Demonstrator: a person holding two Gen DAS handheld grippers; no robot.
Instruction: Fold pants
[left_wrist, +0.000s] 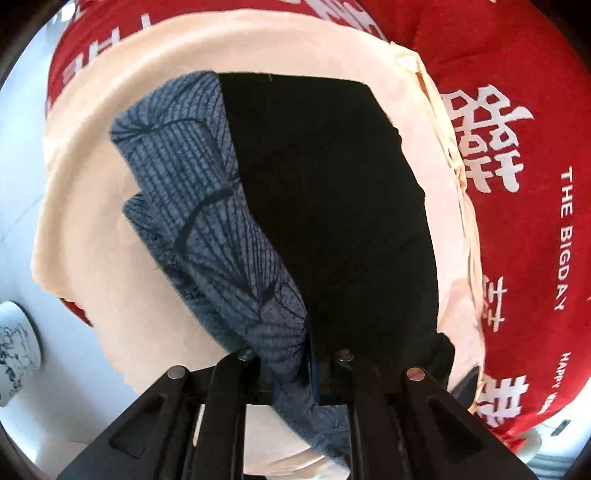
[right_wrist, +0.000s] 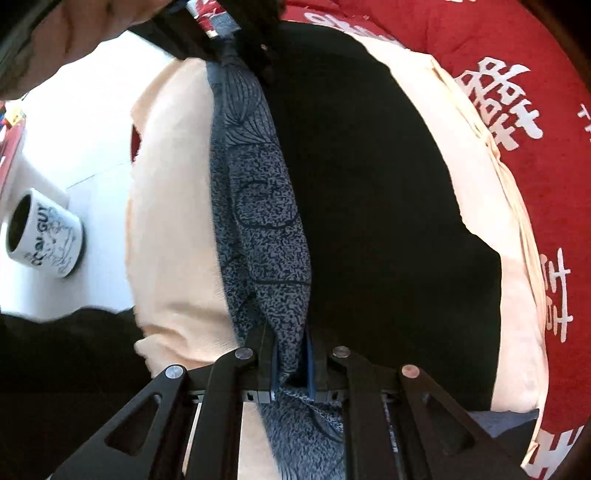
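A fold is under way: the blue-grey patterned fabric pants (left_wrist: 207, 206), with a black side showing, are draped over a peach cloth (left_wrist: 85, 206) on the red printed bedding (left_wrist: 517, 74). An edge is pinched by the closed left gripper (left_wrist: 291, 363) and another by the closed right gripper (right_wrist: 290, 363). Next, both edges must be carried across evenly and laid down.

1. Below my left gripper (left_wrist: 291, 369) the patterned pants (left_wrist: 207, 221) hang pinched between its jaws, left of the dark cloth (left_wrist: 332, 206).
2. Both lie over the pale sheet (left_wrist: 92, 184), which rests on the printed blanket (left_wrist: 517, 258).
3. My right gripper (right_wrist: 291, 365) also clamps the pants.
4. A mug (right_wrist: 44, 232) lies on its side, far left, off the sheet.
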